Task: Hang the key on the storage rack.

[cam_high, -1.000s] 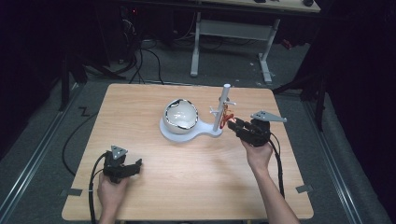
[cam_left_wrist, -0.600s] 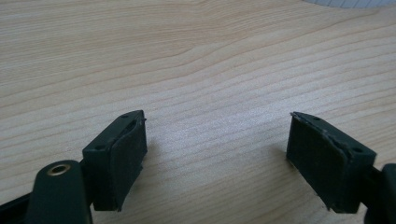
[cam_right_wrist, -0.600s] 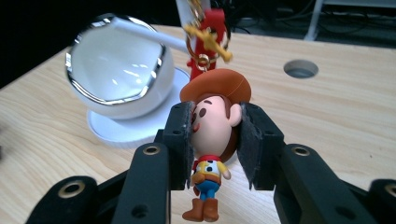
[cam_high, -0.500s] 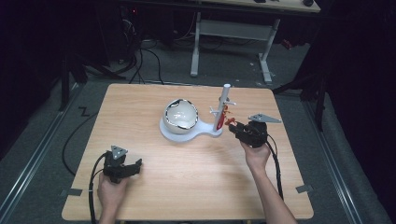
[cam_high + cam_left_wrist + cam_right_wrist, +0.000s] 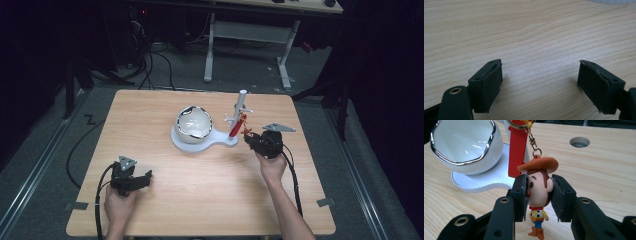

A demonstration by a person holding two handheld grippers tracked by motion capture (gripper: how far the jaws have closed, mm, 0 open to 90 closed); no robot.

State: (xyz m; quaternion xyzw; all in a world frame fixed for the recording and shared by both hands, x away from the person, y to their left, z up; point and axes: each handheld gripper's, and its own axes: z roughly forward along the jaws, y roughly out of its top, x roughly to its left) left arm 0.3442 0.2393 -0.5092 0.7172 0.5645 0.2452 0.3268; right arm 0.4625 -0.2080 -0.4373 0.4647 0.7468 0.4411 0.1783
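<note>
Wooden table (image 5: 200, 200), glossy rounded bowl (image 5: 194, 123)

A light wooden table (image 5: 200, 200) with a plain grain carries everything here. Directly on it lies a flat white stand base (image 5: 202, 142), which in the right gripper view sits ahead of the jaws and to their left; a white bowl with a silver rim (image 5: 464, 145) rests on that base, and a white post (image 5: 241, 107) rises from its narrow end, straight ahead of those jaws. A round hole (image 5: 579, 142) in the tabletop shows beyond the same jaws, up and to their right. Between the jaws in the left gripper view there is bare wood, with the edge of the white base far ahead at the top right.
</note>
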